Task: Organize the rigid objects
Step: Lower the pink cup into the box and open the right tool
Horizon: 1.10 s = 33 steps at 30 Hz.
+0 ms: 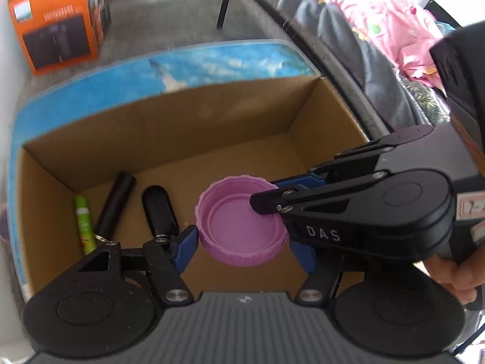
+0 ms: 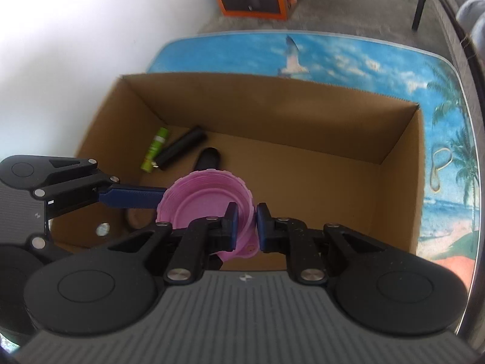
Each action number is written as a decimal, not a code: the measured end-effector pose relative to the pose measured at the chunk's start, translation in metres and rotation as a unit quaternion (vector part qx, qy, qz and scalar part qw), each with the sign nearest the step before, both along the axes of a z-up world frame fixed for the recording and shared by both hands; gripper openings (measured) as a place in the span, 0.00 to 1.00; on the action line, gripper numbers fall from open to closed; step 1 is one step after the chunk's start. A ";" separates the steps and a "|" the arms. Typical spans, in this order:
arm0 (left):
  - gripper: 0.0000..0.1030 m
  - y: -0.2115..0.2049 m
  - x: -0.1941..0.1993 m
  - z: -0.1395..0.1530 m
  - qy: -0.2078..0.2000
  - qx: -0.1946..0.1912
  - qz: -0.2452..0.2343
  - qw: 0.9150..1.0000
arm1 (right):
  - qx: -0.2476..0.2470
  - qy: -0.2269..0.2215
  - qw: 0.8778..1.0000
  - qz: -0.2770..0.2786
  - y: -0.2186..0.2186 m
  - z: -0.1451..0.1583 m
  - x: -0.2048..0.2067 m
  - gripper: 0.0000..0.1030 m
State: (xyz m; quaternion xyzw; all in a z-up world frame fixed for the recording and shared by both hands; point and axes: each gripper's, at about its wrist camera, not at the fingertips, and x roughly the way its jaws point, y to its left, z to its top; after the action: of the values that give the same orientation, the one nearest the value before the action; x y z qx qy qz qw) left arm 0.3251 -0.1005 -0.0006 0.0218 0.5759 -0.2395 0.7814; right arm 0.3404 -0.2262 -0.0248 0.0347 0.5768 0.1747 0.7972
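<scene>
Step in hand: both hands are holding the pink lid [image 1: 242, 221] over the open cardboard box [image 2: 272, 103], which is sitting on the beach-print surface [image 2: 348, 57] and taking up most of it, its back wall lying along the surface's far edge.
Left gripper [image 1: 242, 242]: its jaws are standing partly apart and clamping the lid across its full width, one blue pad on each side of the rim.
Right gripper [image 2: 245, 227]: its jaws are drawn nearly together and pinching the lid's side wall, one pad inside the cup and one outside.
Lid's place: it is hanging hollow side up above the box floor, roughly midway along the near wall; whether it is touching the floor I cannot tell.
Already in the box: a green tube [image 1: 85, 227], a black cylinder [image 1: 115, 203] and a black capsule-shaped piece [image 1: 159, 209] are lying together toward the left end.
How the lid is likely to handle: it is looking like stiff, light moulded plastic; the ribbed outer wall should be giving the pads good bite, so the rim is the sensible place to hold.
Risk: a thin wall pinched hard may be flexing, and two grips may be twisting it unless one lets go first.
Next move, as a judgement: lowering it onto bare floor right of the black pieces.
</scene>
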 end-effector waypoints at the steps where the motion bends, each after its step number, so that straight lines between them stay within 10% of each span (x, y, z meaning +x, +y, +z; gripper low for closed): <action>1: 0.66 -0.001 0.007 -0.008 0.015 -0.001 0.003 1.000 | -0.003 0.011 1.000 -0.001 -0.002 -0.010 0.009 0.11; 10: 0.67 0.001 0.040 -0.059 0.085 0.032 0.031 0.995 | -0.006 0.063 0.998 0.005 0.008 -0.049 0.042 0.11; 24: 0.69 0.041 0.040 -0.043 0.048 0.067 0.111 0.990 | 0.086 0.063 0.994 -0.014 0.022 -0.061 0.064 0.13; 33: 0.69 0.067 0.020 -0.003 0.016 0.030 0.133 0.991 | 0.148 0.036 0.987 -0.053 0.000 -0.025 0.048 0.40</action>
State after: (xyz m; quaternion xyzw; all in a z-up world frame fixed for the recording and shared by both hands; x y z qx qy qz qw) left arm 0.3454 -0.0337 -0.0034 -0.0350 0.5930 -0.1162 0.7960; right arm 0.3888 -0.2262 -0.0494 0.1890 0.5705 0.2145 0.7700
